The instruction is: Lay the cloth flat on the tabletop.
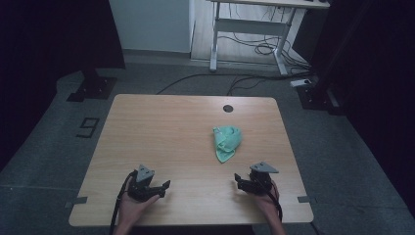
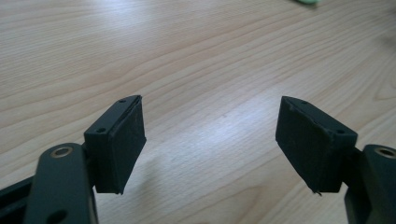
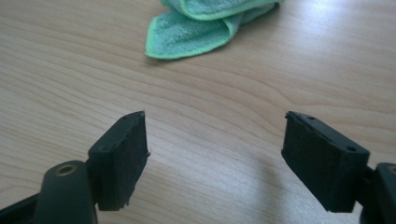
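A crumpled green cloth (image 1: 227, 142) lies on the wooden table (image 1: 161, 137), right of its middle. My right gripper (image 1: 240, 180) rests near the front edge, a short way in front of the cloth, jaws wide open with nothing between them. In the right gripper view the cloth (image 3: 205, 25) lies just ahead of the open gripper (image 3: 215, 154). My left gripper (image 1: 165, 188) sits at the front left, also open and empty. In the left gripper view its gripper (image 2: 210, 144) points over bare wood, and a sliver of the cloth (image 2: 306, 2) shows at the top edge.
A dark round grommet (image 1: 227, 108) sits in the table near its far edge. Beyond the table stand a white desk frame (image 1: 249, 34) with cables on the floor and dark stands (image 1: 93, 83) at the left and right. Tape marks a "9" (image 1: 88, 127) on the floor.
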`<control>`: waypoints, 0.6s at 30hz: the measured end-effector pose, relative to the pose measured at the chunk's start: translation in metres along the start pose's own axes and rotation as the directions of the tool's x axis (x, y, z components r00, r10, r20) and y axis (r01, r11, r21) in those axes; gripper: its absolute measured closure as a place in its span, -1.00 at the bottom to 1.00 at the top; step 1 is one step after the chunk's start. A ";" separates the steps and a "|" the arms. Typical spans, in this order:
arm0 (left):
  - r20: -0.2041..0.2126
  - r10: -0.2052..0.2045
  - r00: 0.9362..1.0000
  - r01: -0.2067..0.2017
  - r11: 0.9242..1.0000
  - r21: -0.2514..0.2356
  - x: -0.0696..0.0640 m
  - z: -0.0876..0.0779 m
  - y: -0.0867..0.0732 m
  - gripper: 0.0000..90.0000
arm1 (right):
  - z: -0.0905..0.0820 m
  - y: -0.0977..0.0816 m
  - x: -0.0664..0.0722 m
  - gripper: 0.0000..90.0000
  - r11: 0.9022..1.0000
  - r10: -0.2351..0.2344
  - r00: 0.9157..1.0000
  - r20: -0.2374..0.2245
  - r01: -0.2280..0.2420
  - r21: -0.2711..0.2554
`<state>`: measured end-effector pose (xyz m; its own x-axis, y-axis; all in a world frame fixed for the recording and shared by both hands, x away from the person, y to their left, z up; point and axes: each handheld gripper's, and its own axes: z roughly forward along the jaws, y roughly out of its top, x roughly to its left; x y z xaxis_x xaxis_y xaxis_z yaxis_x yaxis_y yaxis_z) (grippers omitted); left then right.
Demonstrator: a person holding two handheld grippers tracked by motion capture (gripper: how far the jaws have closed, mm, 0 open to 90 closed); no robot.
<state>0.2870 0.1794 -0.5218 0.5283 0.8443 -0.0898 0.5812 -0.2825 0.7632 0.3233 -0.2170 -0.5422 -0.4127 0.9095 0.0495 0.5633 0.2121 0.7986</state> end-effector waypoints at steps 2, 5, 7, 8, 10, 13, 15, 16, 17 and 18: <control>0.007 0.001 1.000 -0.001 1.000 -0.004 -0.001 -0.001 0.001 -0.44 | 0.000 0.003 0.001 -0.46 1.000 -0.003 1.000 -0.008 0.002 -0.012; 0.022 -0.003 1.000 0.004 1.000 -0.011 -0.003 -0.003 0.001 -0.42 | 0.000 0.005 0.002 -0.44 1.000 -0.006 1.000 -0.008 0.006 -0.024; 0.023 -0.001 1.000 0.001 1.000 -0.010 -0.003 -0.003 0.001 -0.42 | 0.000 0.007 0.002 -0.41 1.000 -0.007 1.000 -0.015 0.006 -0.028; 0.023 -0.001 1.000 0.001 1.000 -0.010 -0.003 -0.003 0.001 -0.41 | 0.000 0.007 0.002 -0.41 1.000 -0.007 1.000 -0.015 0.006 -0.028; 0.026 -0.007 1.000 0.007 1.000 -0.009 -0.003 -0.003 0.001 -0.41 | 0.002 0.010 0.002 -0.40 1.000 -0.008 1.000 -0.019 0.007 -0.026; 0.035 -0.025 0.999 0.026 1.000 -0.006 0.000 -0.003 0.000 -0.40 | 0.004 0.017 0.003 -0.40 1.000 -0.016 1.000 -0.014 0.016 -0.027; 0.035 -0.033 0.999 0.033 0.999 -0.005 0.000 -0.004 0.000 -0.39 | 0.006 0.021 0.003 -0.40 0.999 -0.019 1.000 -0.019 0.018 -0.035; 0.035 -0.033 0.999 0.033 0.999 -0.005 0.000 -0.004 0.000 -0.39 | 0.006 0.021 0.003 -0.40 0.999 -0.019 1.000 -0.019 0.018 -0.035; 0.040 -0.042 0.998 0.042 0.999 -0.005 0.001 -0.004 -0.001 -0.38 | 0.008 0.026 0.004 -0.40 0.999 -0.027 0.999 -0.018 0.027 -0.036; 0.043 -0.046 0.998 0.046 0.999 -0.004 0.002 -0.005 -0.001 -0.38 | 0.008 0.028 0.004 -0.40 0.999 -0.029 0.999 -0.019 0.028 -0.035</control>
<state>0.2844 0.1831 -0.5195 0.5271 0.8362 -0.1516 0.6020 -0.2415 0.7611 0.3433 -0.2043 -0.5248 -0.4421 0.8961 0.0381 0.5264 0.2248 0.8200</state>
